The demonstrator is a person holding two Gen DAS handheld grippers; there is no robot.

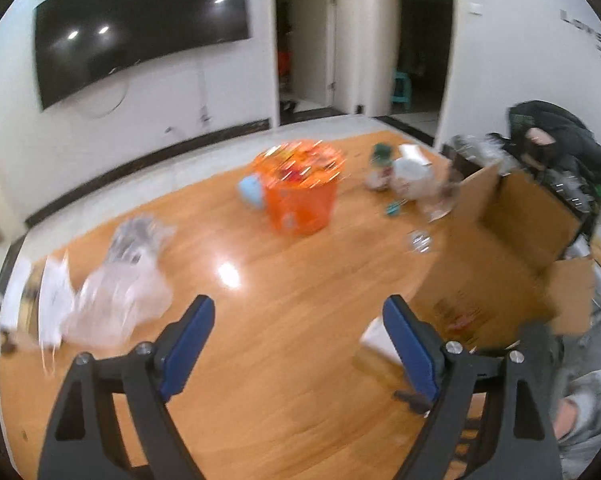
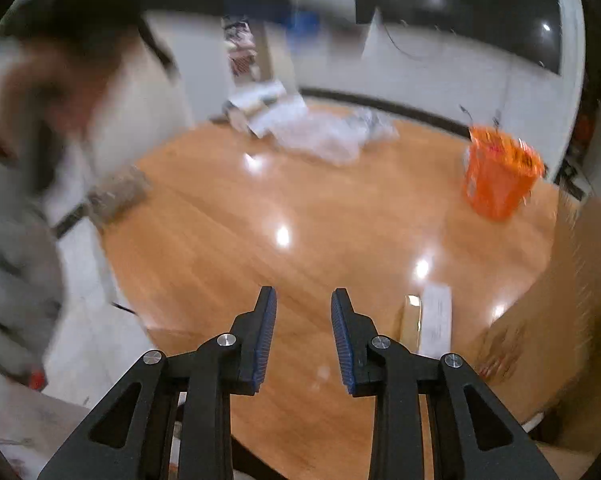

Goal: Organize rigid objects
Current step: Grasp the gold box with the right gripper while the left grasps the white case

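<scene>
My left gripper (image 1: 300, 312) hangs wide open over the wooden table (image 1: 260, 320), nothing between its blue pads. An open cardboard box (image 1: 512, 248) stands to its right, with a small white box (image 1: 374, 338) at the box's foot beside the right finger. Farther back sits an orange basket (image 1: 304, 192) full of small items, then a green-lidded jar (image 1: 380, 168) and a clear plastic container (image 1: 412, 178). My right gripper (image 2: 303, 300) is open and empty above the table; the small white box (image 2: 434, 320) lies just right of it, the orange basket (image 2: 498, 174) far right.
Crumpled clear plastic bags and papers (image 1: 112, 292) lie at the table's left. A small clear round object (image 1: 418, 242) and a teal clip (image 1: 394, 209) rest near the box. A person in grey (image 2: 16, 208) stands at the table's left edge. A television (image 1: 140, 28) hangs on the wall.
</scene>
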